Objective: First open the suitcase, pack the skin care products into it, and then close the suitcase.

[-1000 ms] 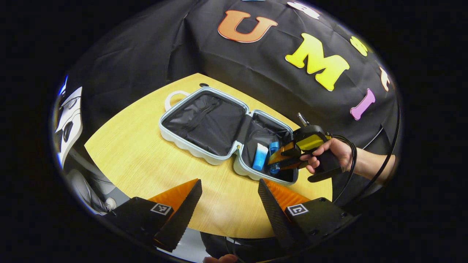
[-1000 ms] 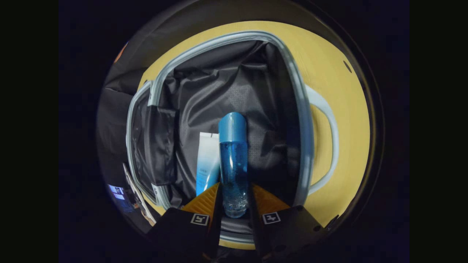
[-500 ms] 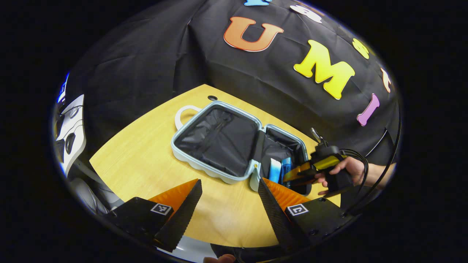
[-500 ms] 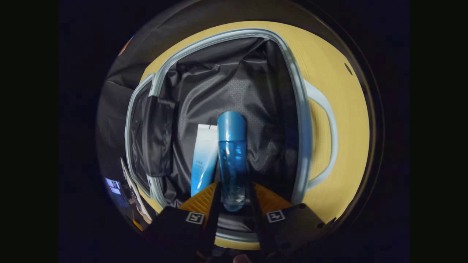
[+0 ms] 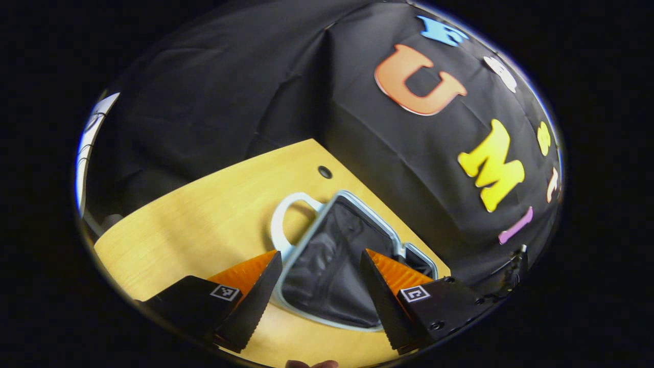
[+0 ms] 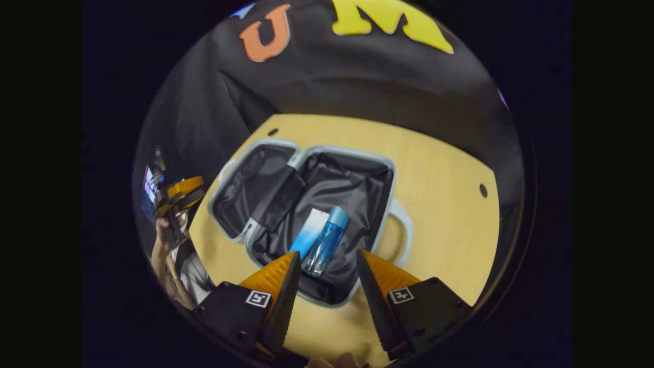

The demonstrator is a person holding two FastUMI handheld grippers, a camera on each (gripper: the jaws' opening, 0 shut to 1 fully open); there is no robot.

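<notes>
The pale blue suitcase (image 6: 347,151) lies open flat on the wooden table, both halves lined in black. In its nearer half rest a blue bottle (image 6: 327,239) and a white-and-blue tube (image 6: 308,235), side by side. My right gripper (image 6: 327,253) hovers open above and in front of them, holding nothing. In the left gripper view, my left gripper (image 5: 320,253) is open over the empty half of the suitcase (image 5: 327,278), close to its white handle (image 5: 278,225). The right gripper view also shows the left gripper (image 6: 184,191) at the far left, held by a hand (image 6: 166,240).
The wooden table (image 6: 439,168) stretches to the right of the suitcase, with small round holes (image 6: 483,190) in its top. The black booth cloth (image 5: 245,102) hangs close behind the table's far edge.
My right gripper let go of the blue bottle, opened, and drew back up and away from the suitcase. My left gripper moved in over the empty half near the handle.
</notes>
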